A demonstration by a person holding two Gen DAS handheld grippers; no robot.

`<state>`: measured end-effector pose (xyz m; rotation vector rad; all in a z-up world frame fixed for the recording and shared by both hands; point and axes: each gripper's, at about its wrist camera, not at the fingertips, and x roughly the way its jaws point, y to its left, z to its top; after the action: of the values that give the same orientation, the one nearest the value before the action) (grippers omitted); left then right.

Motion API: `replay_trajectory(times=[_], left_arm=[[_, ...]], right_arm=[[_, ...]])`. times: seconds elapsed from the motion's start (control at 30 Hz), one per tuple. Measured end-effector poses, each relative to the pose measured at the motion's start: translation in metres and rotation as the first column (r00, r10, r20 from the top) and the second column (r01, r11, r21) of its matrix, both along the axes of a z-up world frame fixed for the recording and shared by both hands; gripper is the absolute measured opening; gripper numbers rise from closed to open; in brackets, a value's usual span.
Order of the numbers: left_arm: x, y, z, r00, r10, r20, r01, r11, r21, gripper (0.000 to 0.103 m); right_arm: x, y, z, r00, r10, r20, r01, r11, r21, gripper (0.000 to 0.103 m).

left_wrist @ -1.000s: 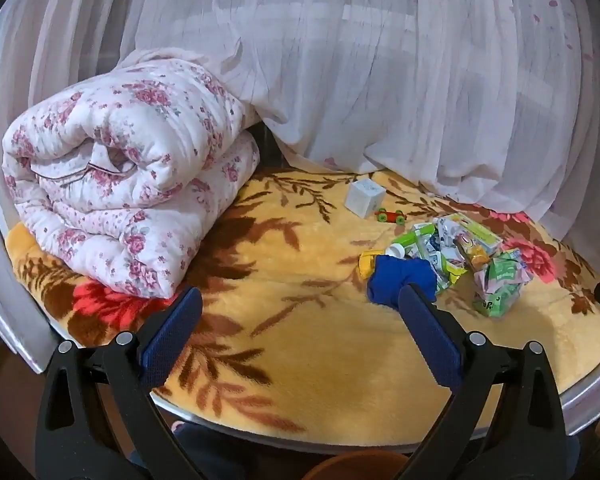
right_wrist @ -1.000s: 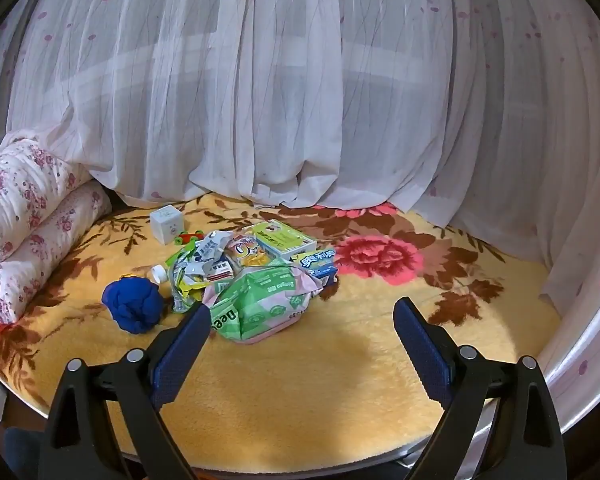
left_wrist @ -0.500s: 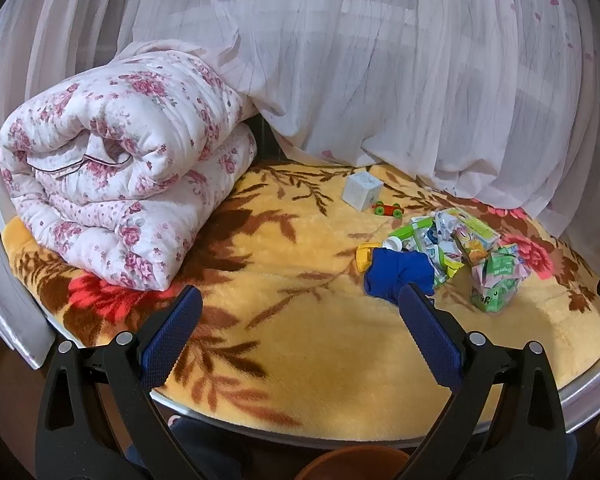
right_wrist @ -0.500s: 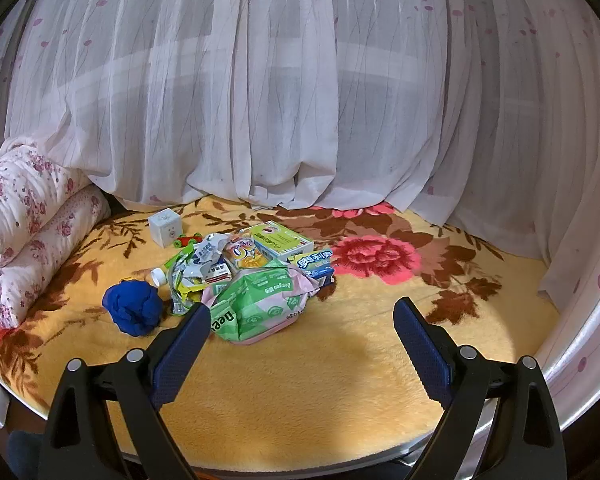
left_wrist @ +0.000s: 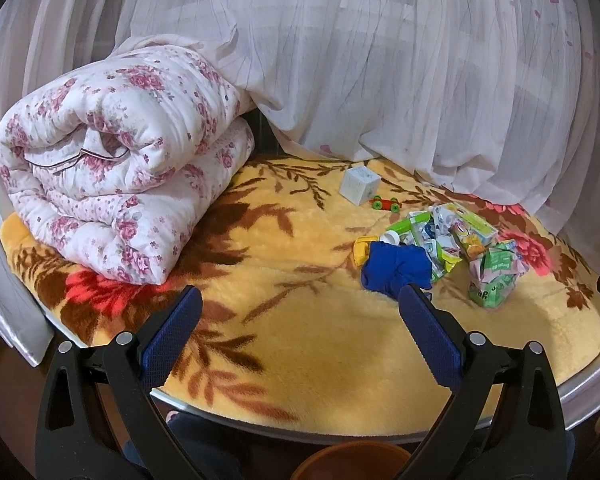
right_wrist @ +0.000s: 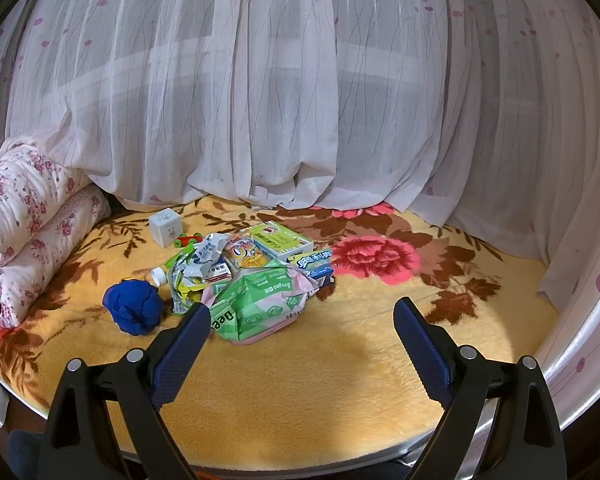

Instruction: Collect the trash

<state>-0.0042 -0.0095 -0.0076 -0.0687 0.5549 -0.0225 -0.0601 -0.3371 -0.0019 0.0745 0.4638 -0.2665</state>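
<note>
Left gripper (left_wrist: 298,316): lower centre of the left wrist view, blue-padded fingers (left_wrist: 172,334) spread wide apart, nothing between them, hanging over the near edge of the blanket.

Right gripper (right_wrist: 302,326): lower centre of the right wrist view, fingers likewise wide apart and empty, above the blanket just in front of the trash.

Blanket (right_wrist: 300,392): yellow plush with brown leaves and red flowers, covering a round bed with a pale rim (left_wrist: 580,388).

Trash pile (right_wrist: 244,268): centre-left of the right wrist view; right of centre in the left wrist view (left_wrist: 448,240). It is a heap of touching items on the blanket:
- crumpled green and pink wrapper (right_wrist: 260,300), nearest the right gripper, just beyond its left finger;
- yellow-green carton (right_wrist: 282,240) at the back;
- small blue and yellow packet (right_wrist: 316,264) on the right side;
- torn white and green wrappers (right_wrist: 198,264) on the left side;
- white bottle cap (right_wrist: 159,276) at the left edge.

Blue cloth ball (right_wrist: 134,306): just left of the pile; in the left wrist view partly behind that gripper's right finger.

White cube (right_wrist: 165,226): behind the pile, with a small red and green toy car (right_wrist: 188,239) just beside it.

Folded flowered quilt (left_wrist: 120,176): upper left of the left wrist view, on the blanket.

Sheer white curtain (right_wrist: 300,88): fills the upper half of both views, its hem on the blanket.

Brown round rim (left_wrist: 352,460): bottom edge of the left wrist view; cannot tell what it is.
</note>
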Motion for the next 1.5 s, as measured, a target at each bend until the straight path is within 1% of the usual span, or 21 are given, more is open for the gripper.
replay_trajectory(times=[0.27,0.73,1.5], left_arm=[[-0.0004,-0.0018,-0.0024,1.000,-0.003,-0.006,0.003,1.000,-0.001,0.096],[0.0039,-0.0034,-0.0055,0.999,-0.018,-0.040,0.018,1.000,-0.007,0.096],[0.0064,-0.0089,-0.0098,0.998,-0.027,-0.049,0.027,1.000,-0.005,0.096]], right_arm=[[-0.0002,-0.0001,-0.0003,1.000,0.001,-0.001,-0.001,1.000,-0.001,0.091],[-0.0003,0.0005,-0.0004,1.000,0.000,-0.001,0.000,1.000,0.000,0.092],[-0.0001,-0.0003,0.0016,1.000,0.001,-0.001,-0.001,1.000,0.001,0.092]])
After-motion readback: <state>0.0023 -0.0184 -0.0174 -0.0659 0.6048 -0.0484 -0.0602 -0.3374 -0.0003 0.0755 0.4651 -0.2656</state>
